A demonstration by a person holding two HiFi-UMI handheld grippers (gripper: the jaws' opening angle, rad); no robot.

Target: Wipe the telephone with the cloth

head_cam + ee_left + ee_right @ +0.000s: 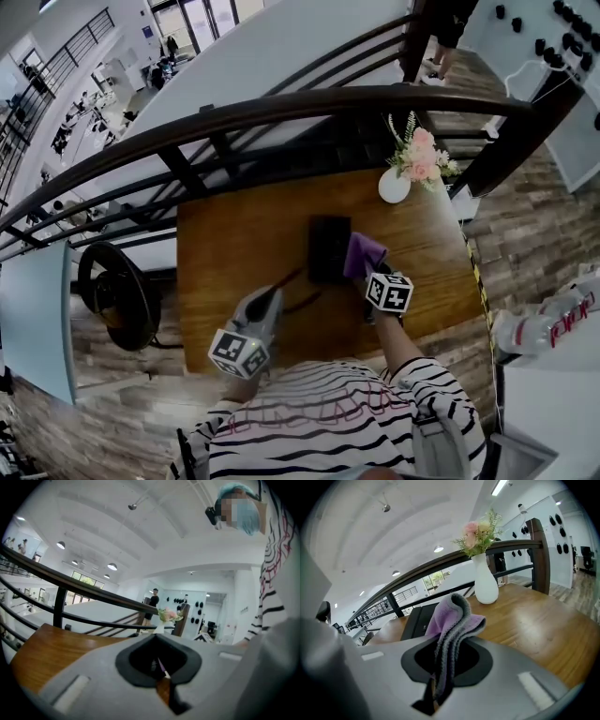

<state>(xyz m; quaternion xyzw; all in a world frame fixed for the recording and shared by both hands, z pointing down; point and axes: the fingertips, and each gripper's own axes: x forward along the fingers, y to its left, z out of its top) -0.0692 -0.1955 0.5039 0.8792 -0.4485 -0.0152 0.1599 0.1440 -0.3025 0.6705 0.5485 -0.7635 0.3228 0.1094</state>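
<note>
Right gripper is clenched on the purple cloth. Its jaws pinch the lower folds so that a thick, doubled wad stands out past the tips, probably to present a soft pad rather than bare jaws. In the head view this wad lies over the 3 o'clock edge of the black telephone, which sits mid-table with its dark cord trailing toward 7 o'clock. Whether cloth and telephone actually touch I cannot tell. Wiping looks barely begun.

Left gripper waits at the telephone's 7 o'clock, beside the cord. Its jaws are drawn together on nothing, only a slit of wood showing, perhaps ready to steady the set. At 1 o'clock the white flower vase stands near the wooden table edge, close enough for a wide sweep to knock it.
</note>
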